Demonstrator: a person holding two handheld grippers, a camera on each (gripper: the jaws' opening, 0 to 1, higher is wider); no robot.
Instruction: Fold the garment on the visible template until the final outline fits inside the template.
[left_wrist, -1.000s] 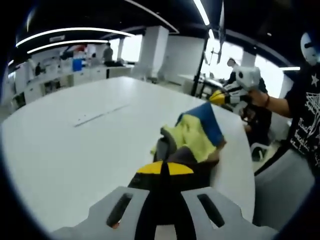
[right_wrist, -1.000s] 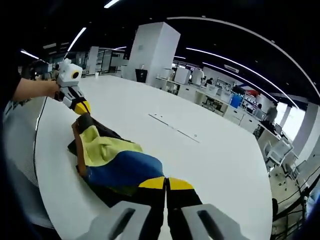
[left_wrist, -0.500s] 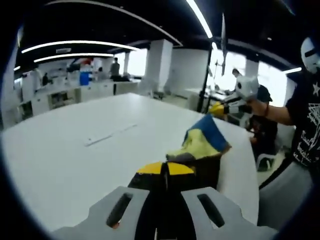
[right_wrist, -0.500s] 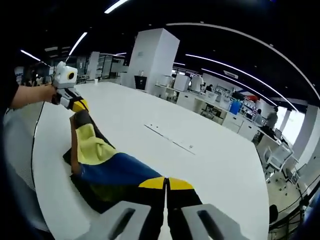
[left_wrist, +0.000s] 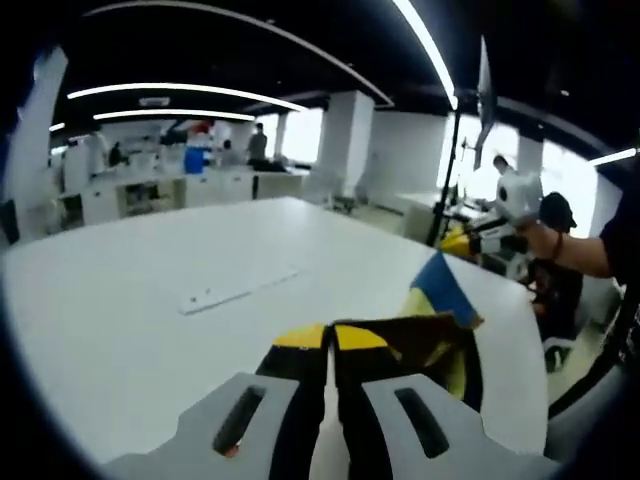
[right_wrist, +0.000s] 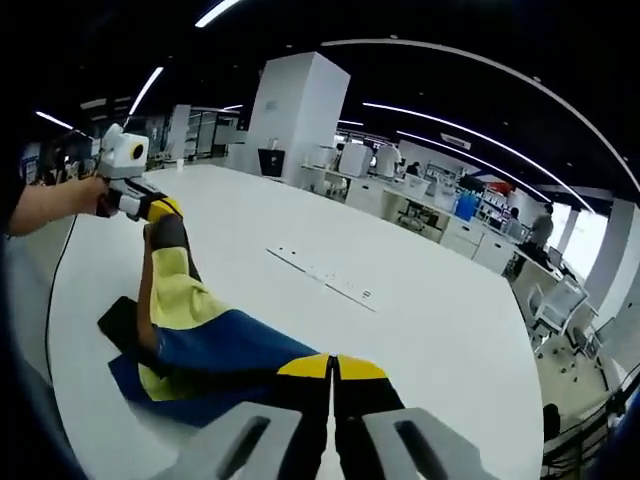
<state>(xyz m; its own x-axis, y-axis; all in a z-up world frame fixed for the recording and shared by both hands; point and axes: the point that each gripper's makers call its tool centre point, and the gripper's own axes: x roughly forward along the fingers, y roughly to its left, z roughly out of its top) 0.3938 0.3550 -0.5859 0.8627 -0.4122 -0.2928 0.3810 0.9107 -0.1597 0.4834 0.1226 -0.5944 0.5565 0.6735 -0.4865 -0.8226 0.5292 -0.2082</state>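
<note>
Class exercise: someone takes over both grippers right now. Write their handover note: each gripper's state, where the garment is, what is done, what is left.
Left gripper: shut on the garment. Right gripper: shut on its other end. The blue, yellow and dark garment hangs stretched between them, sagging onto the white table near its edge. I cannot make out a template. Done: garment picked up and spread. Left: lay it flat and fold it.

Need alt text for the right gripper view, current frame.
A blue, yellow and black garment hangs stretched between two grippers above a white table: the right gripper grips its near end, and the left gripper, held in a hand, grips the far end.
</note>
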